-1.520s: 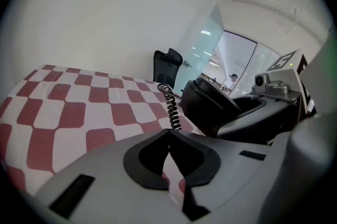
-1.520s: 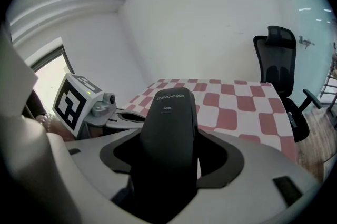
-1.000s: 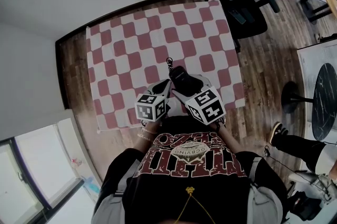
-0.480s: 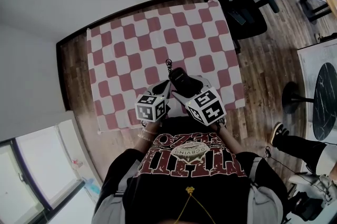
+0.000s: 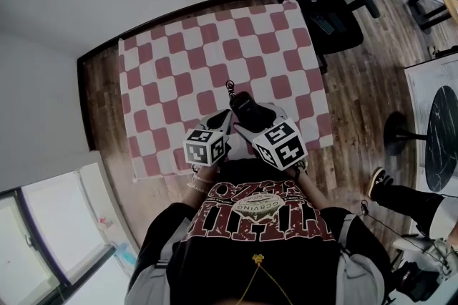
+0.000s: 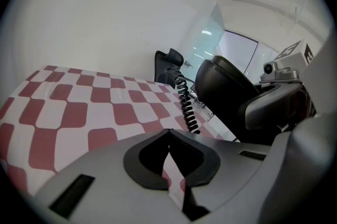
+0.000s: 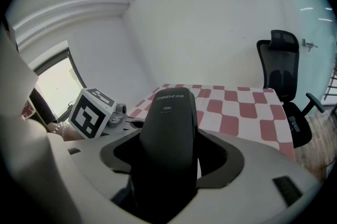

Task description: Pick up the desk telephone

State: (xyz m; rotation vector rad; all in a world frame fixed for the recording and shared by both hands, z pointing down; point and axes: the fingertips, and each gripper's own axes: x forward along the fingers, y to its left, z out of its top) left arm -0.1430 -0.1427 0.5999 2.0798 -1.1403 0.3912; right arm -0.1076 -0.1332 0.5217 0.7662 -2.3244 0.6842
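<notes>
Red-and-white checkered cloth (image 5: 186, 60) covers most of the wooden table (image 5: 100, 89). A black office chair (image 5: 318, 3) stands at the table's far right corner.

The desk telephone (image 7: 169, 128), a black handset, is held over the near edge of the cloth, just in front of me. It lies lengthwise in my right gripper (image 7: 171, 165), whose jaws are clenched on its two sides.

My left gripper (image 6: 168, 144) sits just beside the right one. Its jaws are closed tip to tip with nothing between them.

A black coiled cord (image 6: 185, 104) drops from the handset's far end toward the cloth.
</notes>
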